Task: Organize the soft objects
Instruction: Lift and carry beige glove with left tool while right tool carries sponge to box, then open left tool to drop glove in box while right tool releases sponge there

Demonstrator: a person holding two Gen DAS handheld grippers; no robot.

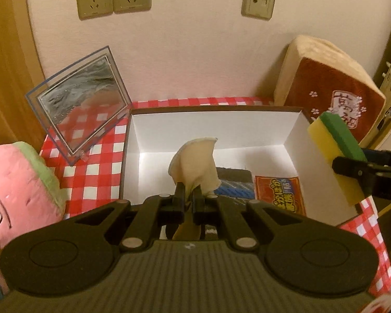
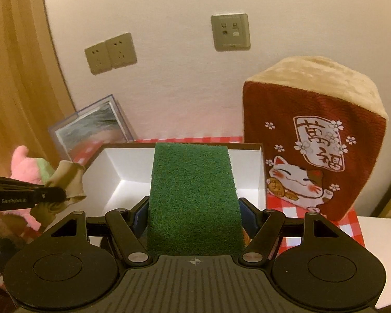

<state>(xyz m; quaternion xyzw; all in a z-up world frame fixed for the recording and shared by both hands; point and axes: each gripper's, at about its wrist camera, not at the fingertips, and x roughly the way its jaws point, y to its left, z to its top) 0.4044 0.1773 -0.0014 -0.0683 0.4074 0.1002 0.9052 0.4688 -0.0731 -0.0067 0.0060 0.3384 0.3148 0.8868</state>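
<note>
Checked red-and-white cloth covers the surface (image 1: 96, 172) under the white box (image 1: 294, 140). Left hand-held gripper (image 1: 187, 195) pinches a beige cloth (image 1: 195, 161); right hand-held gripper (image 2: 194, 208) clamps a sponge (image 2: 194, 190). Both hang above the box, so lower each well inside before letting go.

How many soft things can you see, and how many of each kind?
Sponge, in the right hand-held gripper: 1
Beige cloth, in the left hand-held gripper: 1
Pink plush toy: 1
Red cat cushion: 1
Total: 4
</note>
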